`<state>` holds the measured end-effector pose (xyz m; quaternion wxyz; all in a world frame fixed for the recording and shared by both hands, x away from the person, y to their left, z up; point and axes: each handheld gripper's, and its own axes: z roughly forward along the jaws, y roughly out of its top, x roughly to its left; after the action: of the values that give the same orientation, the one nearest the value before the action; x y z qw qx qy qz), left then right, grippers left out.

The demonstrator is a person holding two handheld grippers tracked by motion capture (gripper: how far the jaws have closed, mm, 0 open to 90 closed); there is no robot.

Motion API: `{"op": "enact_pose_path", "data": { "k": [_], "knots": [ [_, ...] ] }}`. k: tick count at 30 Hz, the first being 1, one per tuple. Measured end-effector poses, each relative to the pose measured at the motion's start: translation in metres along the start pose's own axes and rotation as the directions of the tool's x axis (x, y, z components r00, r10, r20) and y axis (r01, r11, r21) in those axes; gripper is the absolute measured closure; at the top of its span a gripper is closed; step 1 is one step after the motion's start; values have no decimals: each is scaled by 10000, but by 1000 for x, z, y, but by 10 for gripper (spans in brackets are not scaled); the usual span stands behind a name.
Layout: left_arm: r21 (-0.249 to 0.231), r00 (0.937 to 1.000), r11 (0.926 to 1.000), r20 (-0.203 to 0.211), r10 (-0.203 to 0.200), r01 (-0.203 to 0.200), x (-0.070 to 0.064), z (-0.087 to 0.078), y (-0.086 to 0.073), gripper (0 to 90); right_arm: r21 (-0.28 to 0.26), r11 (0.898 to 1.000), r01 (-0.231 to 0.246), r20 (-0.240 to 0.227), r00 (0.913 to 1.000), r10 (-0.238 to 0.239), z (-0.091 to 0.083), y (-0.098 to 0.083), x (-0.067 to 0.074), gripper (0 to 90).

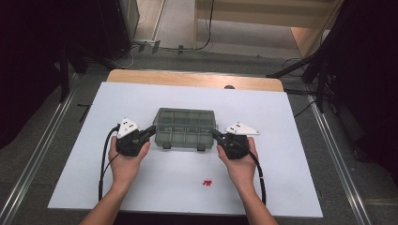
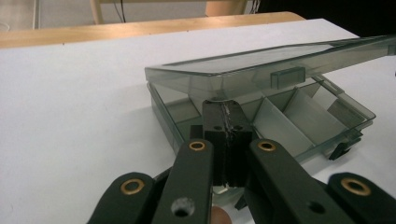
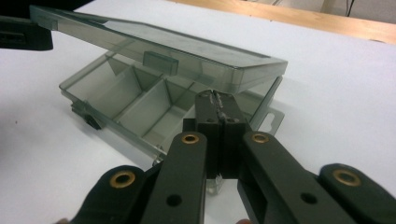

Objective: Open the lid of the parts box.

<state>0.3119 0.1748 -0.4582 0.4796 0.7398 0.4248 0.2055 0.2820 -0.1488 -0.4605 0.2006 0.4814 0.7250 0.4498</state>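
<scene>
A smoky clear plastic compartment box (image 1: pixel 185 127) lies in the middle of the white table. Its lid (image 2: pixel 252 63) is hinged at the far side and stands partly raised over the empty divided base (image 2: pixel 299 116). My left gripper (image 1: pixel 152 129) is shut, with its tips (image 2: pixel 223 106) just under the lid's front edge at the left corner. At the right front corner my right gripper (image 1: pixel 215 133) is shut too, and its tips (image 3: pixel 215 97) sit under the lid (image 3: pixel 154 44) above the base (image 3: pixel 116 100). Nothing is between either pair of jaws.
Some small red pieces (image 1: pixel 207 182) lie on the white table top (image 1: pixel 281 178) near its front edge, between the forearms. A wooden strip (image 1: pixel 192 78) runs along the far edge. Dark stands and cables flank the table on the floor.
</scene>
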Motion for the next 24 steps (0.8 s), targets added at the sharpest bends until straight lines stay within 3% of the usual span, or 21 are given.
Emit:
{"op": "enact_pose_path", "data": {
  "k": [14,24],
  "knots": [
    [-408,9996,9989,-128,246,-251,5,5,18,886,-287,9995,139,-54,9999,-141,5,24,-1,900],
    [-384,9994,9988,-162,310,-316,7,10,22,859,-422,9991,87,3,10000,-87,11,33,-4,900]
  ]
}}
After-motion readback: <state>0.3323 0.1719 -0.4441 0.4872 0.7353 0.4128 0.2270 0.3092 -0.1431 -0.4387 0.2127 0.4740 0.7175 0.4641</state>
